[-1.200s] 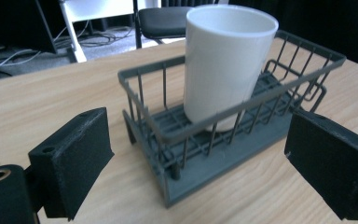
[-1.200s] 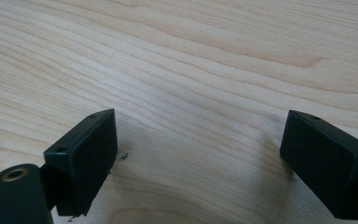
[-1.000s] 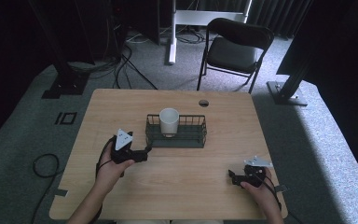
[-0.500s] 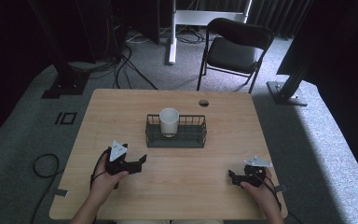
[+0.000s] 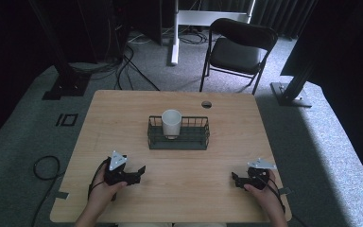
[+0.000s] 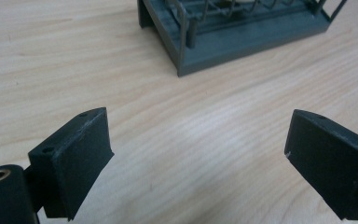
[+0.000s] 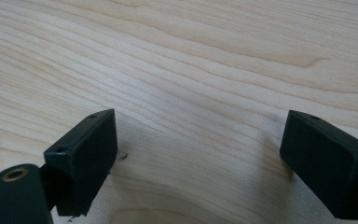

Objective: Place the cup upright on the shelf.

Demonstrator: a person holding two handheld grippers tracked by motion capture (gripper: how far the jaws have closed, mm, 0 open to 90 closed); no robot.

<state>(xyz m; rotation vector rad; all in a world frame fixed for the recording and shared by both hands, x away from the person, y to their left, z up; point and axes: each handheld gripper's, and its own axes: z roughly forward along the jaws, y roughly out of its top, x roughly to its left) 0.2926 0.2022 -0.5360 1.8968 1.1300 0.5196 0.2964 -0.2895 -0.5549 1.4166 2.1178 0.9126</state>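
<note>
1. Your left gripper (image 5: pixel 139 172) is low over the near left part of the wooden table (image 5: pixel 123 109), and your left hand (image 5: pixel 105 187) holds it from behind.
2. Its jaws are released and stand wide apart. In the left gripper view there is only bare wood between the two black pads (image 6: pixel 81 154), so nothing is grasped.
3. The dark wire basket (image 5: pixel 178 140) stands near the middle of the table, ahead of this gripper and a little to its right. It is near but clearly apart from the pads, no touching.
4. In the left gripper view the near corner of the basket (image 6: pixel 200 51) is beyond the gap of the jaws, toward the upper middle of the picture.
5. The white cup (image 5: pixel 171 123) stands upright inside the basket, in its left part. Its rim comes higher than the wire wall.
6. Your right gripper (image 5: pixel 236 178) is at the near right part of the table, well apart from the basket, with your right hand (image 5: pixel 264 194) around it.
7. Its jaws are also released and wide. In the right gripper view only plain wood grain lies between the pads (image 7: pixel 91 154); they hold nothing.
8. Both grippers point roughly toward the middle of the table, and the basket with the cup lies between them but farther from you.
</note>
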